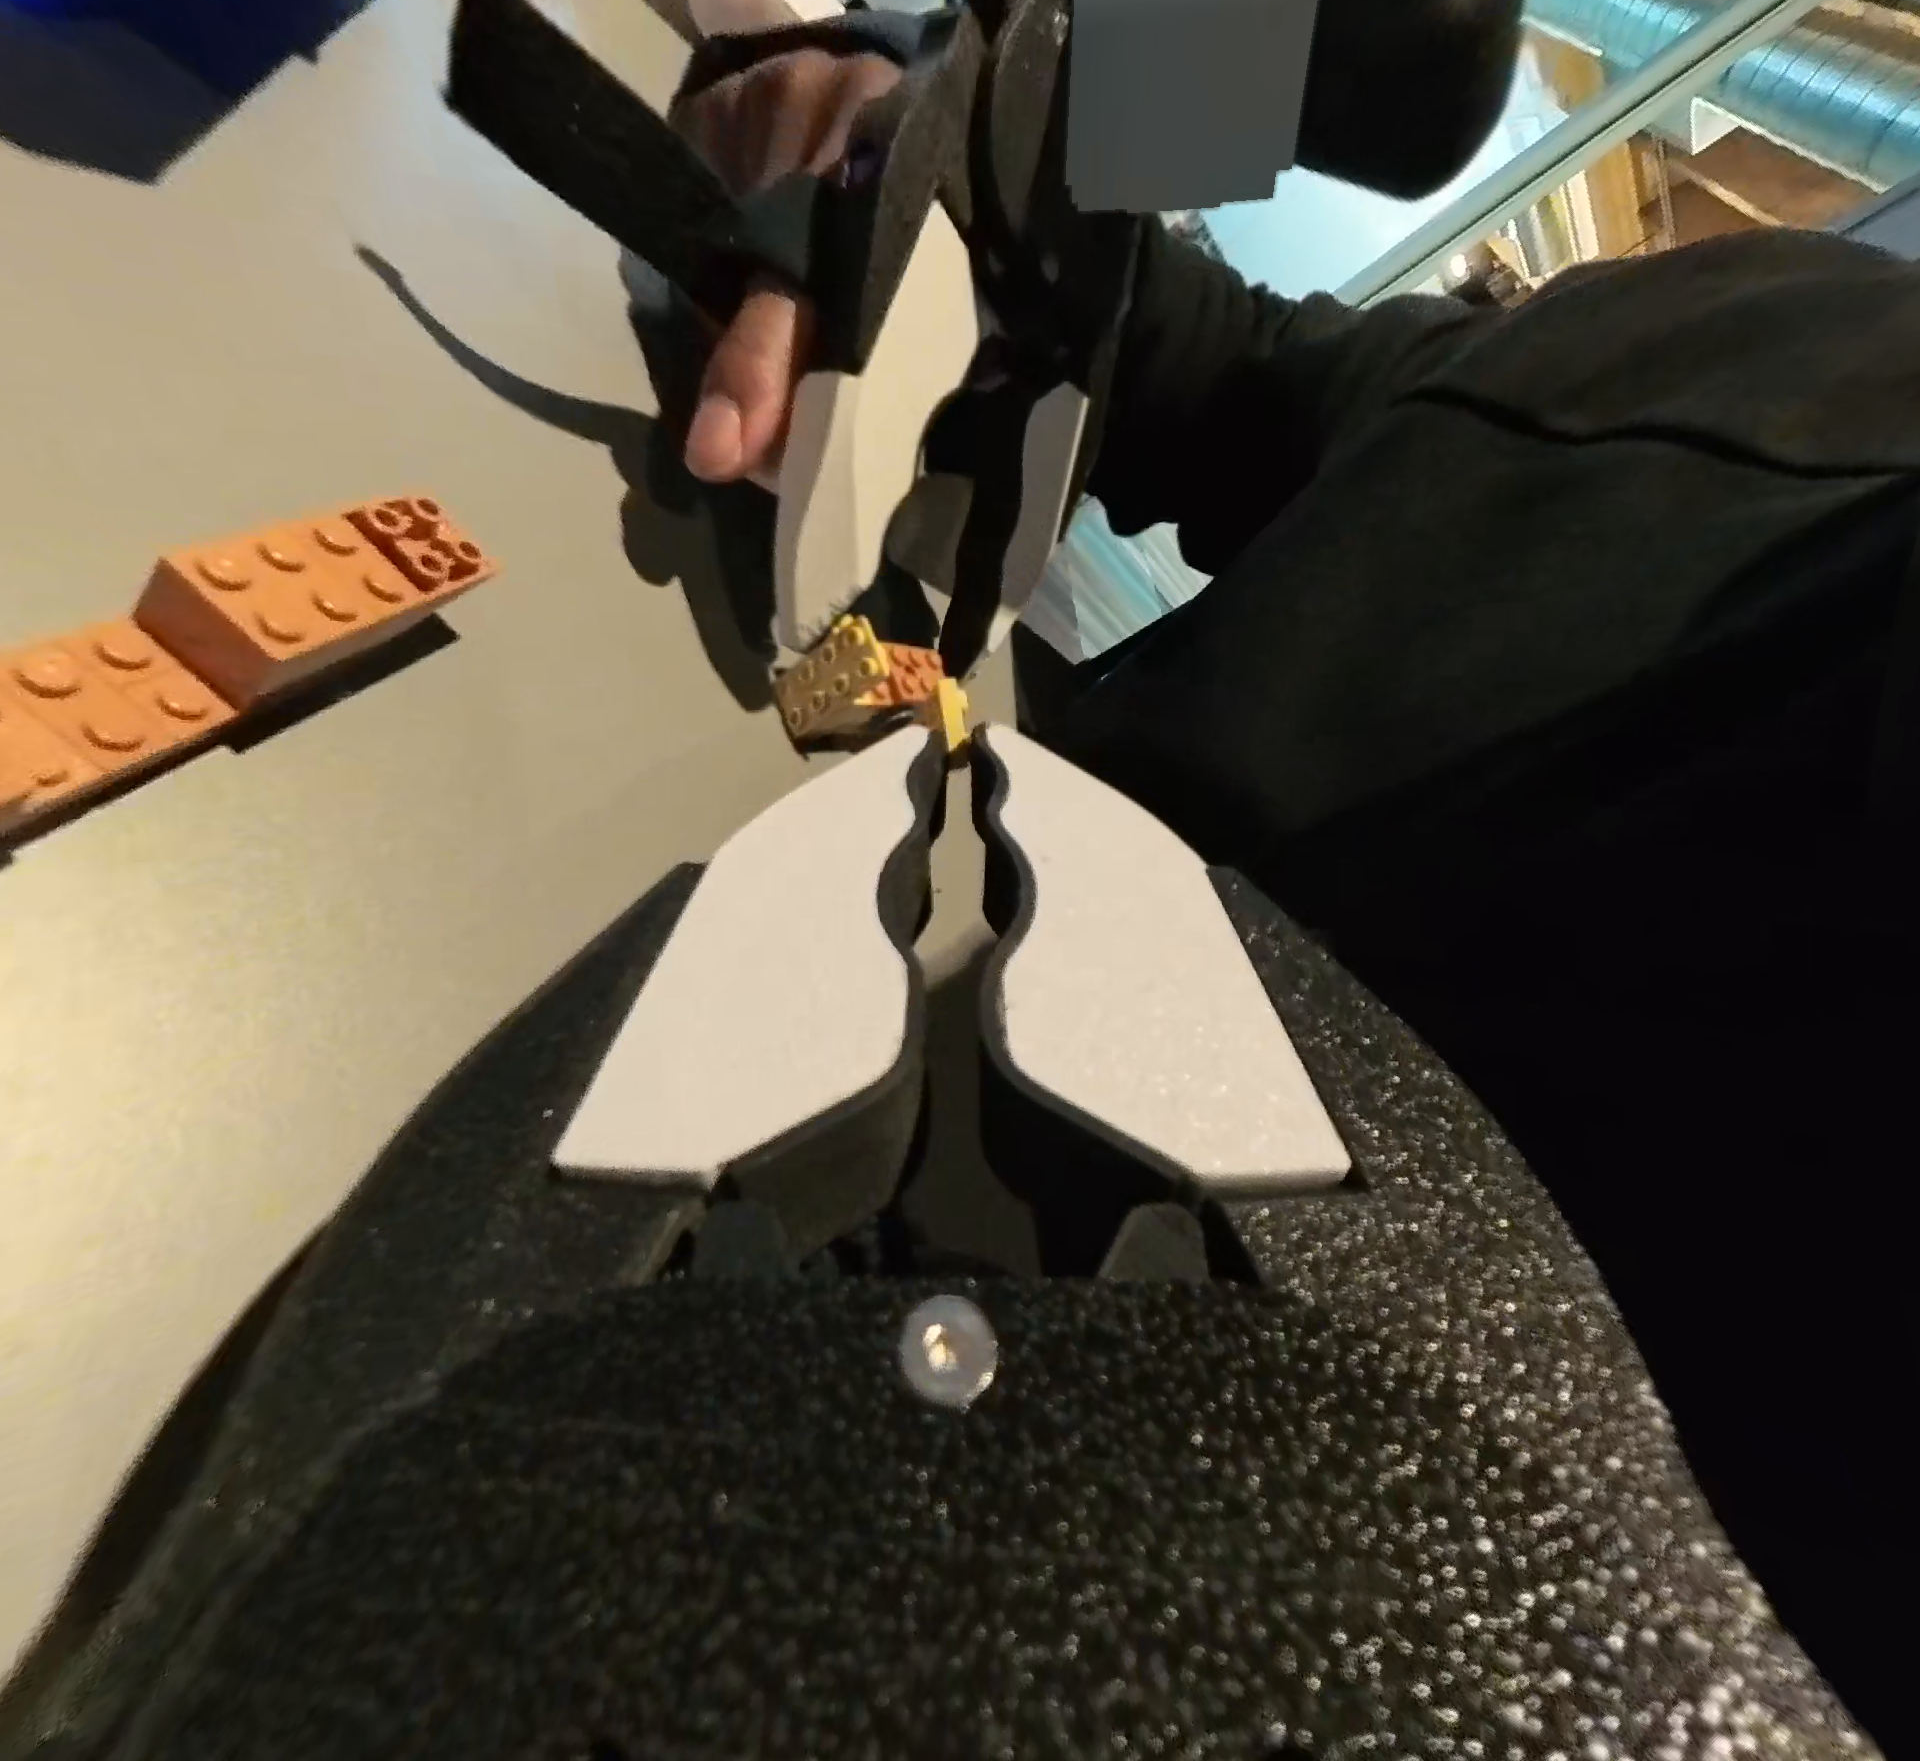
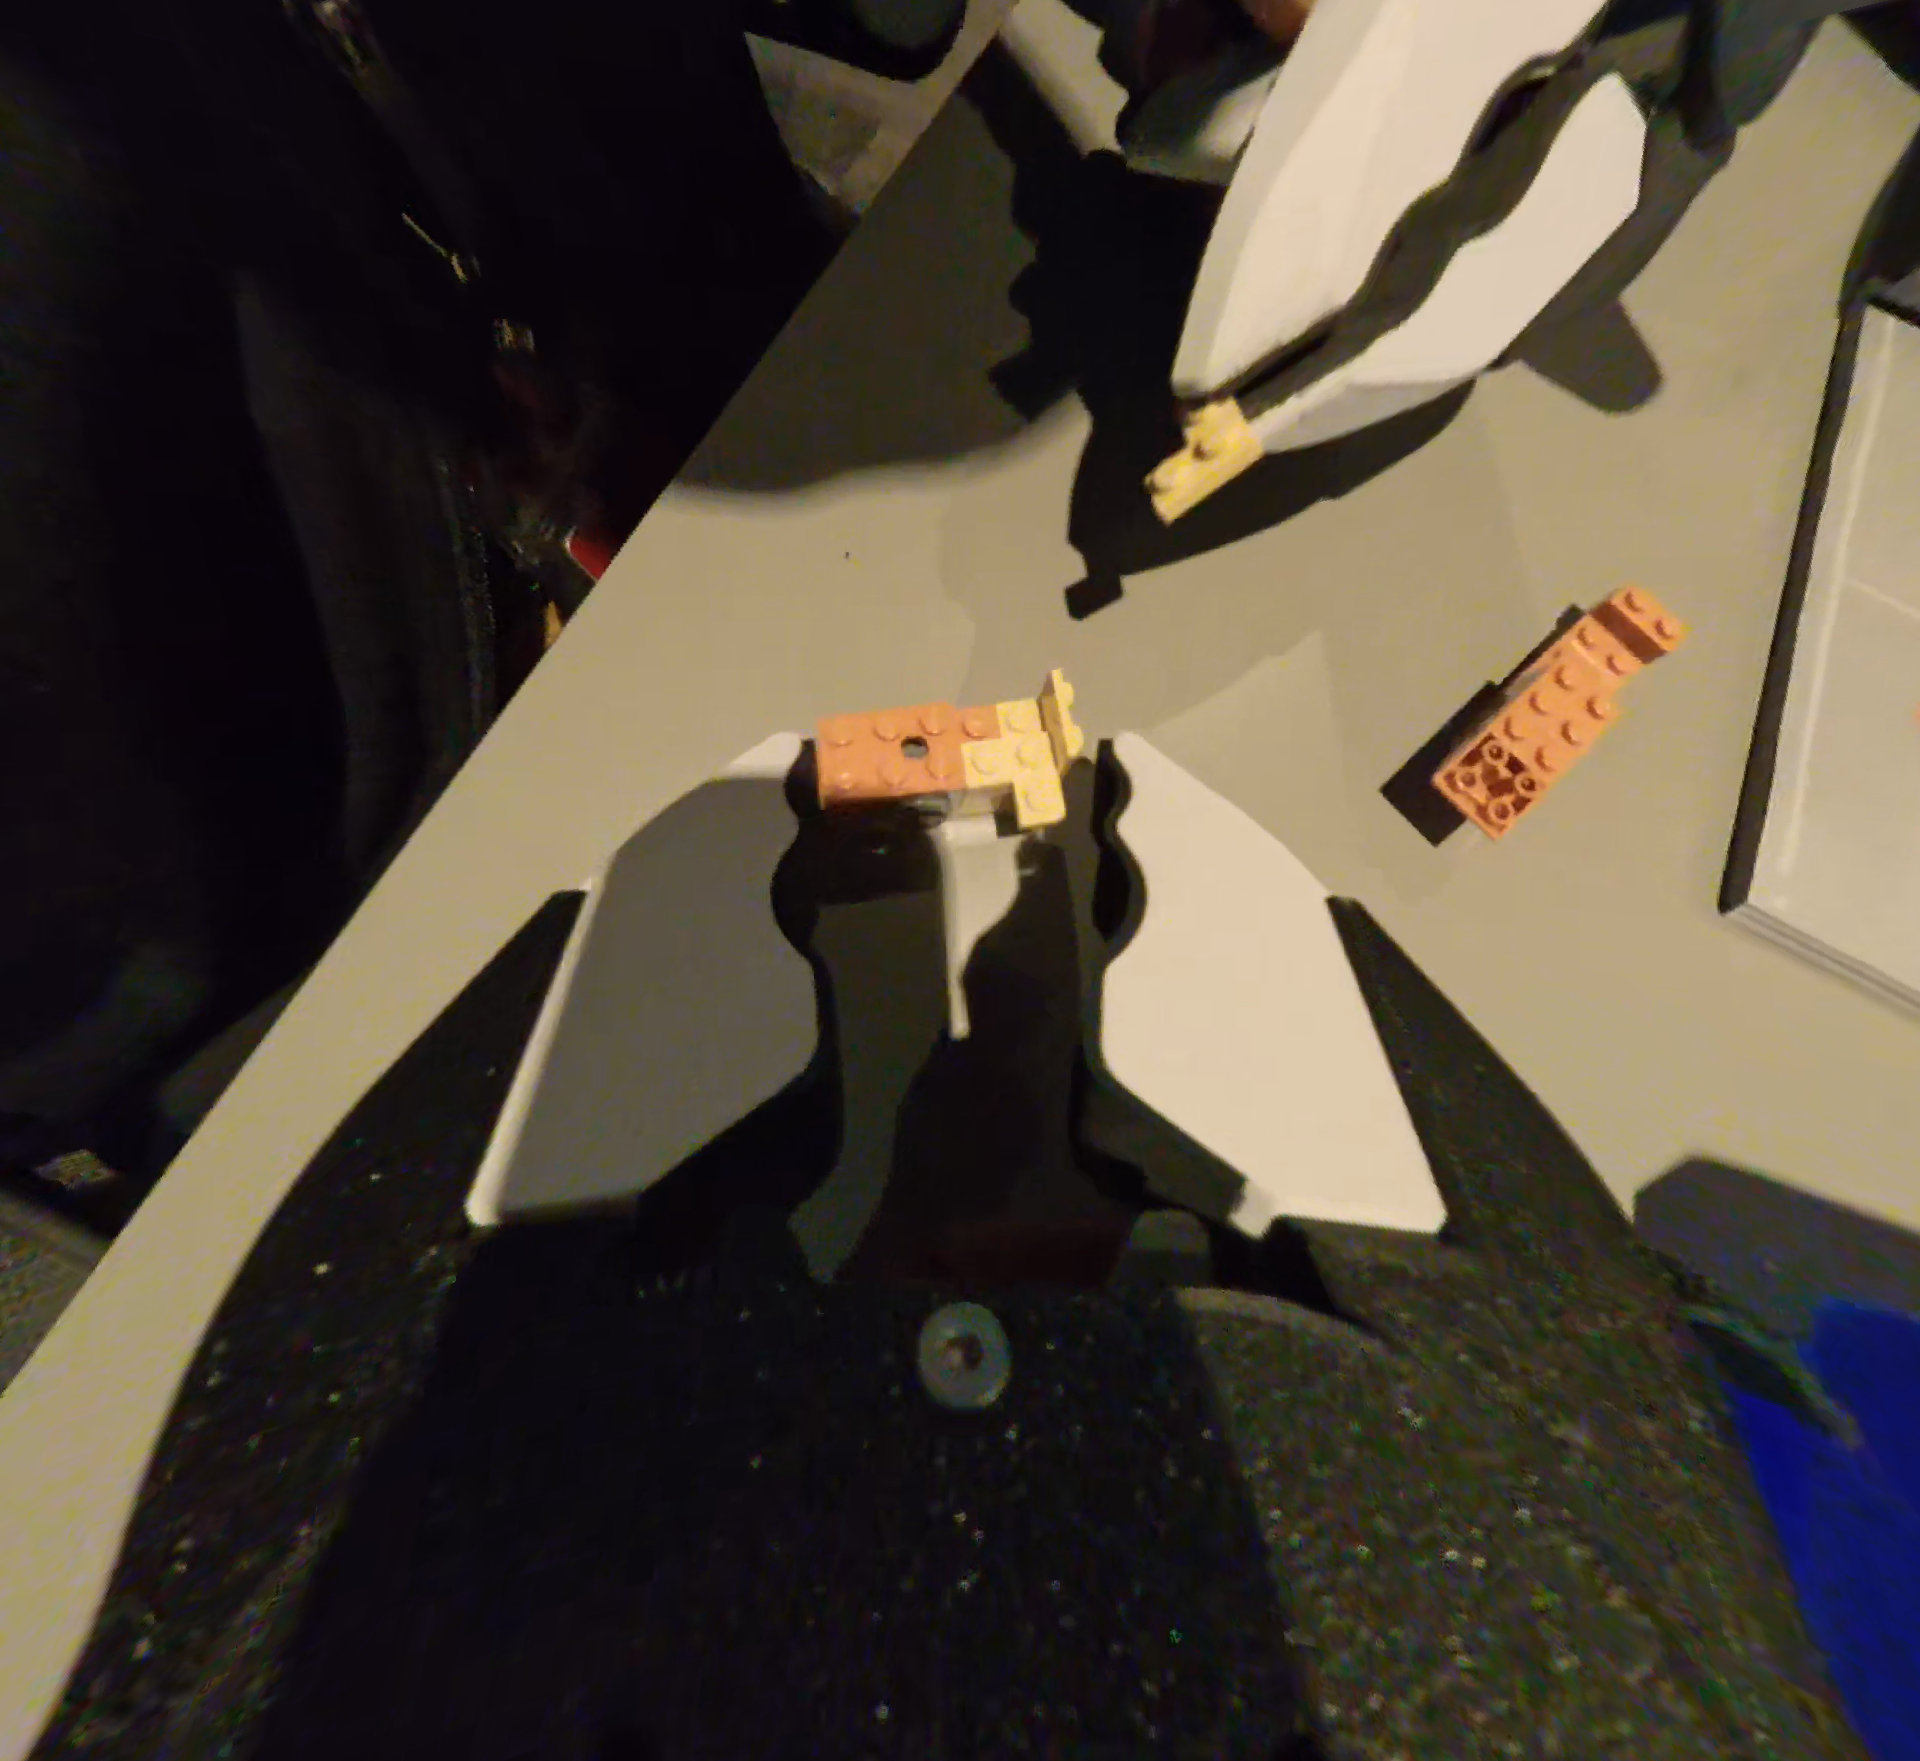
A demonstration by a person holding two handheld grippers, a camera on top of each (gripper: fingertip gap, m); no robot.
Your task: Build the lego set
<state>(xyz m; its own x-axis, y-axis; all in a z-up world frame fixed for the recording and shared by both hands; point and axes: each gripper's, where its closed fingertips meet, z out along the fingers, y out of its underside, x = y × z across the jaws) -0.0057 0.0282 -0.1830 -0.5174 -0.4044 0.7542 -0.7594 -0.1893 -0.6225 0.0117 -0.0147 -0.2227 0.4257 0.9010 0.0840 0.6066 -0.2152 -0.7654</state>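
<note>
Left gripper (image 1: 954, 743) clamped on small tan plate (image 2: 1205, 461), right gripper (image 2: 948, 781) gripping orange-tan assembly (image 2: 940, 752); risk: thin tip-hold, plate likely to twist out if pressed misaligned.

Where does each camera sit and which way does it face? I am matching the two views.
Left wrist view: on the left tongs, facing the person; shows right tongs, a hand, black sleeve.
Right wrist view: on the right tongs, looking down at the grey table; left tongs upper right.
Shared: small tan piece, orange-tan assembly, orange brick stack.
</note>
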